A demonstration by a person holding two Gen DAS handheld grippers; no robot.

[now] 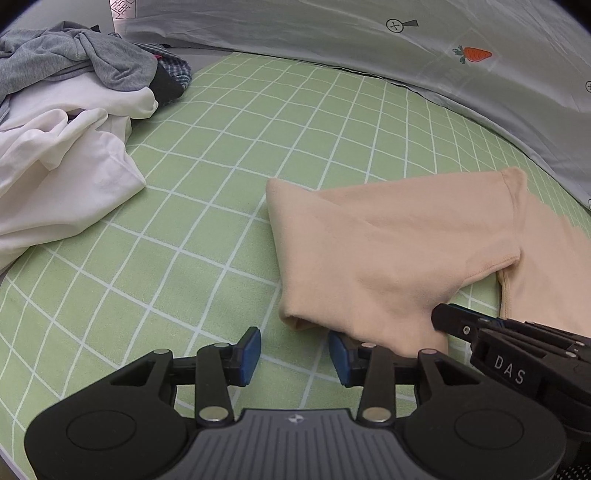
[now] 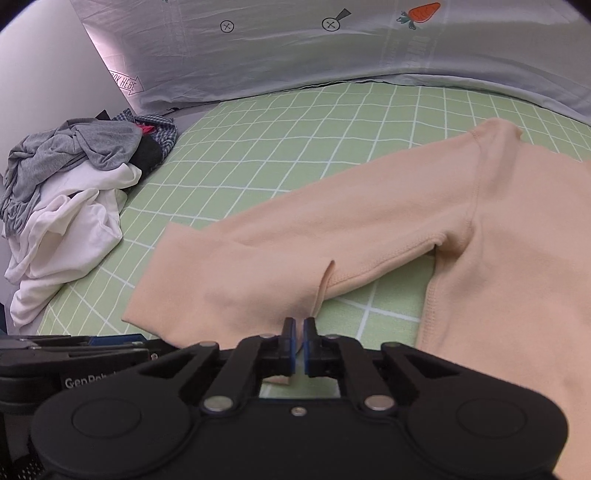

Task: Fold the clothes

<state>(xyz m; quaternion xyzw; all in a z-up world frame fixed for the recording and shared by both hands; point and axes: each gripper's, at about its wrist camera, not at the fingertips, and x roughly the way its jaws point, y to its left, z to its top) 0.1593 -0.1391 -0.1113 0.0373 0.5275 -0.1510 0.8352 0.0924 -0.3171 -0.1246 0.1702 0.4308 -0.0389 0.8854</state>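
Observation:
A peach long-sleeved top [image 1: 388, 251] [image 2: 498, 258] lies flat on the green checked sheet [image 1: 221, 184], one sleeve [image 2: 258, 277] stretched out to the left. My left gripper [image 1: 294, 354] is open at the cuff end, its right blue pad [image 1: 338, 356] touching the sleeve's near edge and nothing between the pads. My right gripper [image 2: 300, 328] is shut on the sleeve's near edge, with a fold of cloth just ahead of the tips. Its black fingers [image 1: 443, 314] press into the sleeve in the left wrist view. The left gripper's body [image 2: 74, 350] shows at the lower left of the right wrist view.
A heap of white [image 1: 55, 166] [image 2: 66, 236], grey [image 1: 74, 55] and checked clothes lies at the left of the bed. A pale grey pillow with a carrot print [image 1: 476, 54] [image 2: 424, 13] runs along the far side.

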